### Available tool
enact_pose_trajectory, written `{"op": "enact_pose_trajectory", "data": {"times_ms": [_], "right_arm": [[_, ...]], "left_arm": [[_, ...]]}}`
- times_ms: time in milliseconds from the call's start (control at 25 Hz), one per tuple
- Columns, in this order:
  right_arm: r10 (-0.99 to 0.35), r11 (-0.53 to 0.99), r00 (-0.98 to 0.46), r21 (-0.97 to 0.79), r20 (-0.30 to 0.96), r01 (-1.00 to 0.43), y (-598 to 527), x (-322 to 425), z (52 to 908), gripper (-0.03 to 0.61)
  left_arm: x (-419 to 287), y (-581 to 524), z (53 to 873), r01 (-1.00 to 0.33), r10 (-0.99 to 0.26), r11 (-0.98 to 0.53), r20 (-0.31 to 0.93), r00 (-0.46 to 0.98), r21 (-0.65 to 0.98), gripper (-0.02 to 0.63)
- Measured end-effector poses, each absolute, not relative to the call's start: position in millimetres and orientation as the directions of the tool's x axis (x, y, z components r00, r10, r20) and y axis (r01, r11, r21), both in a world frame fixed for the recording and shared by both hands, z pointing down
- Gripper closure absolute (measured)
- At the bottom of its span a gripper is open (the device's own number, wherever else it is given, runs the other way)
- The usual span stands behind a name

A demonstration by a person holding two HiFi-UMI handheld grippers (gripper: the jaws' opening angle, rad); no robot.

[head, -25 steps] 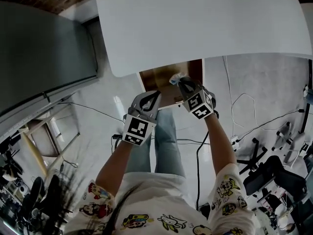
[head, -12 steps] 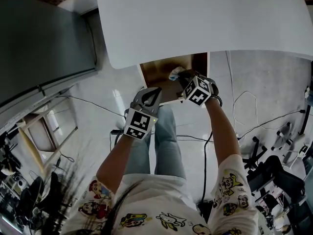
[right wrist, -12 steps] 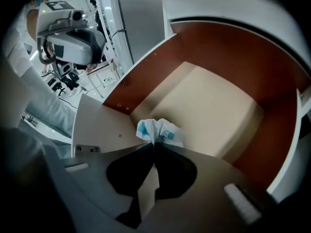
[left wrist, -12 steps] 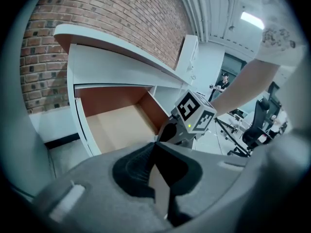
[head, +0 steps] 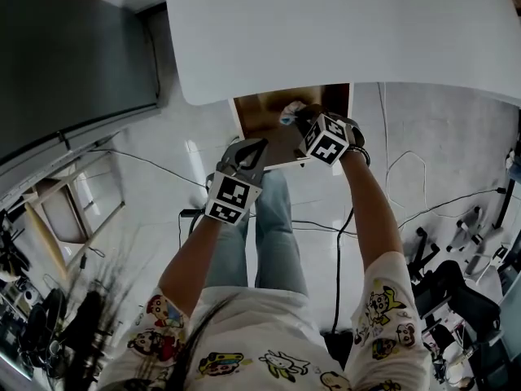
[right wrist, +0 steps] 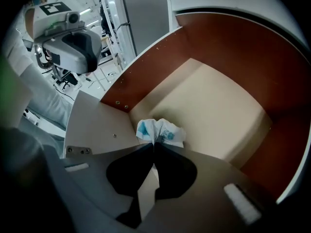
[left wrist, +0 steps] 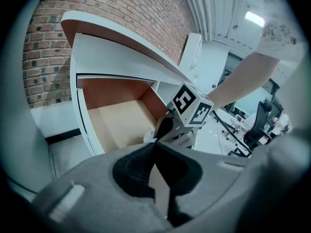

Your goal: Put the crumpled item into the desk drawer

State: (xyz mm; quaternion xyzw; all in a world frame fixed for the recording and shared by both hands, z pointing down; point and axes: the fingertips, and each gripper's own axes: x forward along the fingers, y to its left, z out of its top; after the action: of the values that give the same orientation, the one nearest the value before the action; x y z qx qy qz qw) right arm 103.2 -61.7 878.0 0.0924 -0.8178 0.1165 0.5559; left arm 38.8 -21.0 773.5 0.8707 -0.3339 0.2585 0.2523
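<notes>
The drawer (head: 264, 112) stands pulled out under the white desk top (head: 342, 31); it has a beige bottom (right wrist: 204, 106) and red-brown walls (right wrist: 272, 72). The crumpled item (right wrist: 160, 131) is a white wad with blue print. My right gripper (right wrist: 154, 142) is shut on it and holds it just inside the drawer's front corner, pointing steeply down. In the head view the crumpled item (head: 289, 114) shows at the right gripper (head: 296, 119). My left gripper (head: 248, 149) hangs at the drawer's front edge, shut with nothing between its jaws (left wrist: 154, 144). The left gripper view shows the right gripper's marker cube (left wrist: 192, 103).
The person's legs in jeans (head: 273, 235) are below the drawer's front. A grey cabinet (head: 73, 63) stands to the left. Cables (head: 423, 206) run over the floor, with office chairs (head: 456, 292) at the right. A brick wall (left wrist: 112, 13) rises behind the desk.
Both grippers have sunk toward the drawer. The right one has tipped more steeply and rolled, bringing the crumpled item down over the drawer's inside.
</notes>
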Motion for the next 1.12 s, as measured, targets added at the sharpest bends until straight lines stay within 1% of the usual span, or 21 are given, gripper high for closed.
{"op": "enact_pose_trajectory", "data": {"times_ms": [360, 560, 720, 880, 1120], "right_arm": [[-0.014, 0.963, -0.342, -0.079, 0.94, -0.257, -60.8, 97.6, 899.1, 0.566], [-0.004, 0.967, -0.344, -0.085, 0.939, -0.241, -60.9, 94.6, 902.2, 0.551], [0.009, 0.969, -0.342, -0.093, 0.94, -0.229, -59.0, 95.4, 899.8, 0.524], [0.021, 0.962, -0.341, -0.112, 0.94, -0.248, -57.7, 96.4, 895.2, 0.475], [-0.004, 0.951, -0.358, -0.107, 0.934, -0.29, -61.0, 101.4, 886.9, 0.459]], "left_arm": [[35.9, -32.1, 777.4, -0.716, -0.457, -0.646, 0.616, 0.641, 0.266, 0.615], [35.4, -36.4, 779.5, -0.719, -0.46, -0.642, 0.617, 0.639, 0.266, 0.615], [36.9, -36.4, 777.6, -0.718, -0.46, -0.643, 0.617, 0.639, 0.265, 0.615], [36.9, -35.2, 773.5, -0.717, -0.462, -0.646, 0.614, 0.64, 0.262, 0.614], [37.0, -36.8, 769.2, -0.719, -0.467, -0.646, 0.611, 0.639, 0.257, 0.614]]}}
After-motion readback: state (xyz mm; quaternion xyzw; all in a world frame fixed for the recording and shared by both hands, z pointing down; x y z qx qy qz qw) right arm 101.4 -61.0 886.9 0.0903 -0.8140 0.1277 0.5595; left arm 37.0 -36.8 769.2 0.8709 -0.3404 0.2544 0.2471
